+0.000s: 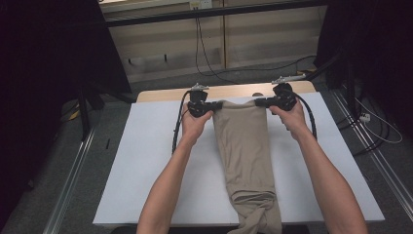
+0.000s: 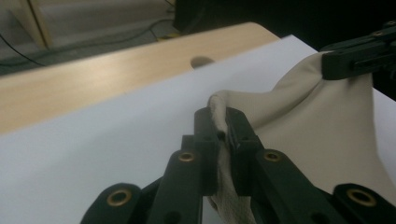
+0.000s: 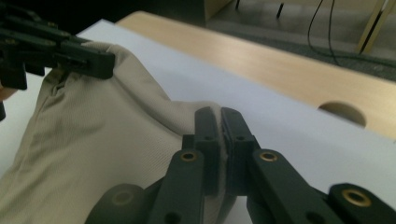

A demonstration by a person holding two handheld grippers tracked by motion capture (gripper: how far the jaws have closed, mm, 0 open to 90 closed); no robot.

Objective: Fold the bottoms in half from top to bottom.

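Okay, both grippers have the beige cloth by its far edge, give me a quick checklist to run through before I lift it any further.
1. Left gripper clamped on a corner of the beige cloth: ok, fabric is pinched between the jaws.
2. Right gripper clamped on the other corner: ok, a thin edge of fabric sits between closed jaws.
3. Edge between the grippers taut: not ok, it sags slightly in the middle.
4. Near end of the cloth lying flat: not ok, it is bunched and twisted at the near edge of the white mat.
5. Cables clear of the cloth: ok, they hang outside both hands.
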